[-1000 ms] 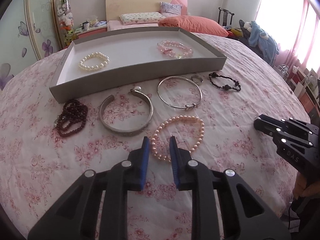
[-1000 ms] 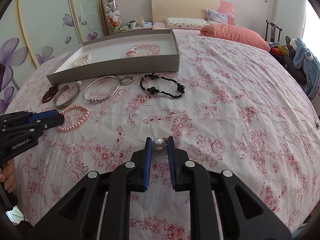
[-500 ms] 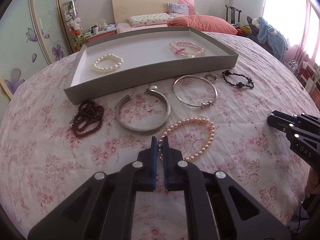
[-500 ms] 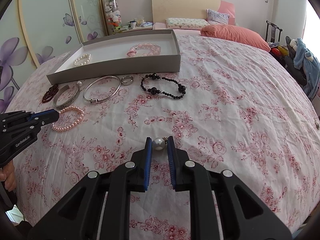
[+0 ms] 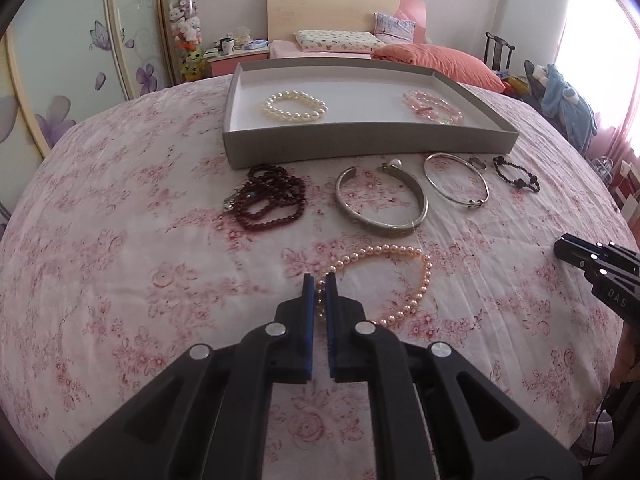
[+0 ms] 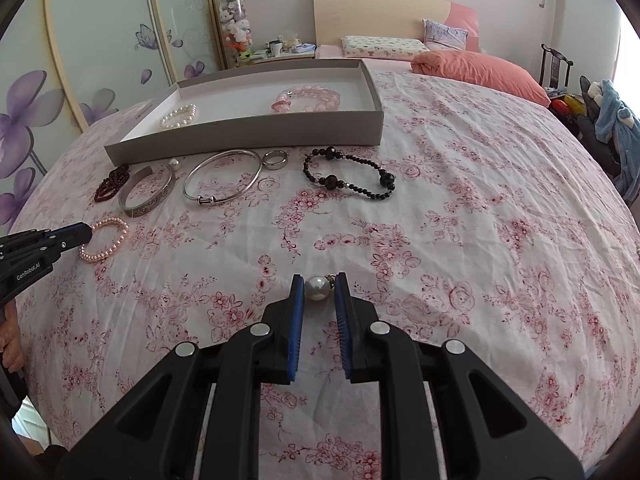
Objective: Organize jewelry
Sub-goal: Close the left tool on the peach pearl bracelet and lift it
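- Step in hand, as we judge it: pick-up of the pink pearl bracelet w/ the left gripper. Its jaws are pinched nearly together on the strand's near-left bit; rest of the loop lies on the bed, trailing toward 2 o'clock.
- Right gripper clamps a grey pearl bead betw. its pads, low over the bed.
- Tray sits at 12 o'clock; white pearl bracelet and pink stone bracelet lie inside.
- Just in front of tray, on the bed: dark red beads, silver cuff, thin bangle, ring, black bead bracelet.
- Next move needs: lift straight up so the strand hangs free, carry toward 12 over the cuff w/o snagging it, clear the tray's near wall, release on bare floor betw. the 2 bracelets.
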A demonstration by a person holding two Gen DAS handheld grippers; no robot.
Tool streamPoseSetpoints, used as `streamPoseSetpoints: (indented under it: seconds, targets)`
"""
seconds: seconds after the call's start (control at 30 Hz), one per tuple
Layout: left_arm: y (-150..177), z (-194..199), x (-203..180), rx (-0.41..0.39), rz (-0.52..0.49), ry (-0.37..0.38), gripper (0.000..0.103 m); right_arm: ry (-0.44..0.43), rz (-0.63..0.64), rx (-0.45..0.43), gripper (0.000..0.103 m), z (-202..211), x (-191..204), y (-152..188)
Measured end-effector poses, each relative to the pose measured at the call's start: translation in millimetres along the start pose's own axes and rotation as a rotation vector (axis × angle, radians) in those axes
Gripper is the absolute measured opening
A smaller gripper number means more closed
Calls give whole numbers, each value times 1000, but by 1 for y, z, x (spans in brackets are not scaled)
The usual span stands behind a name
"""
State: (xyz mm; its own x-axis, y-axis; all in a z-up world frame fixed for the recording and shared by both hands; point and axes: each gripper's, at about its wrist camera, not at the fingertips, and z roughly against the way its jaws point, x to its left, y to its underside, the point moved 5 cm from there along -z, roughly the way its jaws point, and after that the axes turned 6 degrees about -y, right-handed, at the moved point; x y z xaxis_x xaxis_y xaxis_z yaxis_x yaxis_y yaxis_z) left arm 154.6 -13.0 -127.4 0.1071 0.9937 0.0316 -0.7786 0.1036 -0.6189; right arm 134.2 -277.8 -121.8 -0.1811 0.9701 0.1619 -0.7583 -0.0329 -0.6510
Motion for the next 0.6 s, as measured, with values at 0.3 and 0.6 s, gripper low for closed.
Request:
streamPoseSetpoints:
  seconds: [0.3,0.6]
  targets:
    - [-8,19,4,-82,46,49,6,-8,0,-1,17,0,4,-1]
    - [-17,41,10,-167,96,102,6,-28,2,-30,17,5,9,-8]
